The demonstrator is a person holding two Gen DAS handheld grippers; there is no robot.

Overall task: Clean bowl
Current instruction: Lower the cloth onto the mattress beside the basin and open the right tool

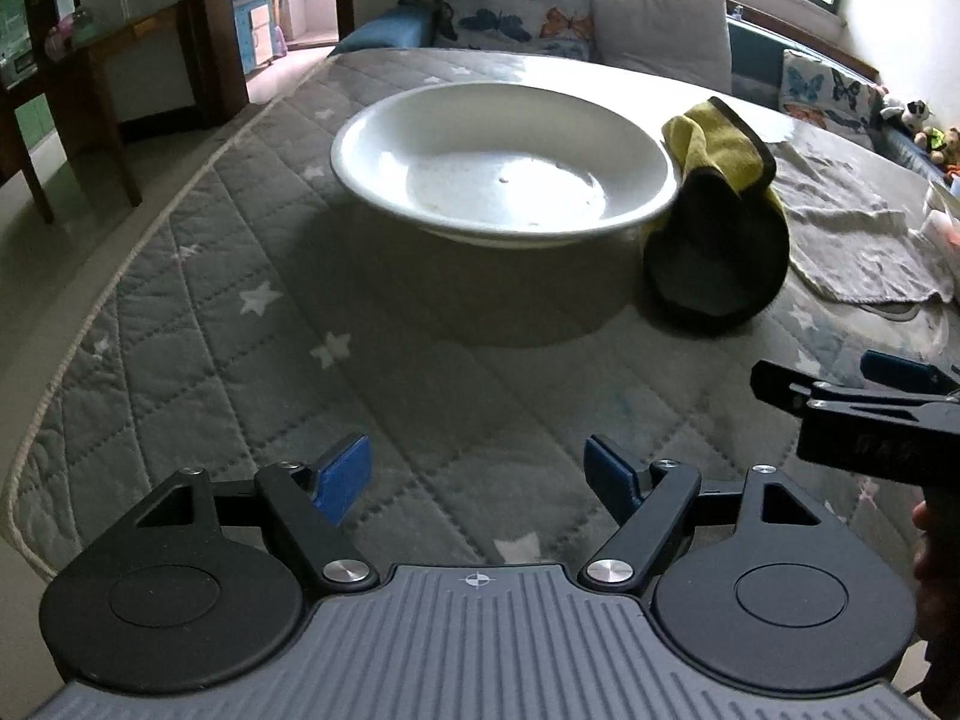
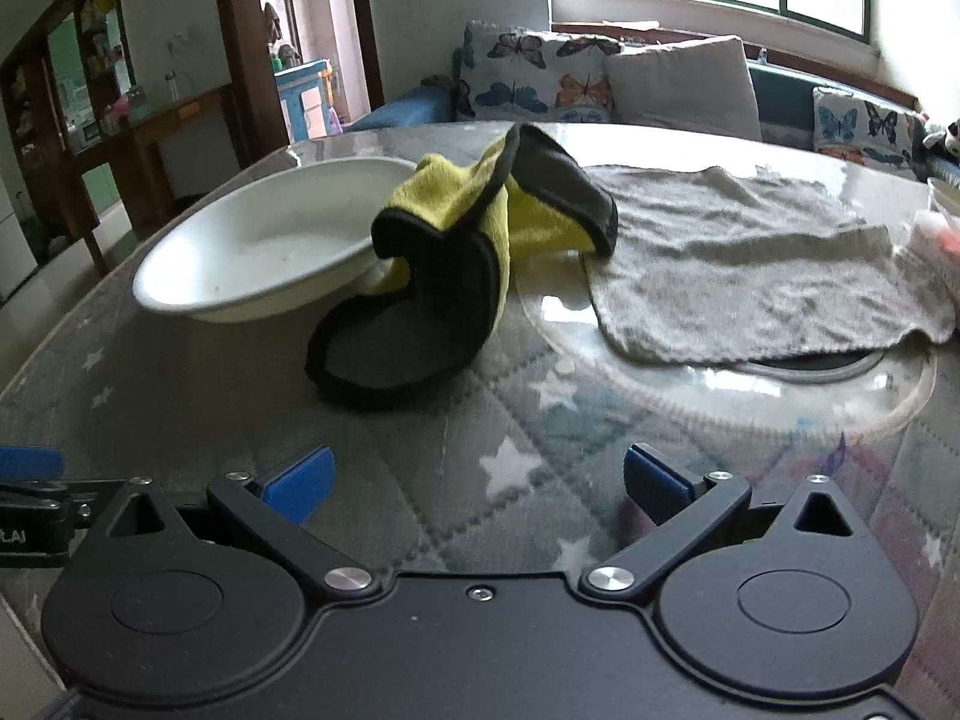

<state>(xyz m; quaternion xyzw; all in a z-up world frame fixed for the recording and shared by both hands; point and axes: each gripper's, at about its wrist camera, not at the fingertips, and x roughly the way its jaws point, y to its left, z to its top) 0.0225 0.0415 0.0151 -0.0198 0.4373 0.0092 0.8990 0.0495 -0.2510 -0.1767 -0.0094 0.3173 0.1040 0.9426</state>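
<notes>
A wide white bowl sits on the quilted table cover, with small specks on its inner floor. A crumpled yellow and dark grey cloth leans against the bowl's right rim. My left gripper hovers open over the cover, well short of the bowl, nothing between its blue pads. My right gripper is also open and empty, short of the cloth. In the left wrist view the right gripper shows at the right edge, a hand behind it.
A pale grey towel lies spread to the right of the cloth, over a glass turntable. Butterfly cushions line a bench behind the table. A wooden desk stands left, past the table's edge.
</notes>
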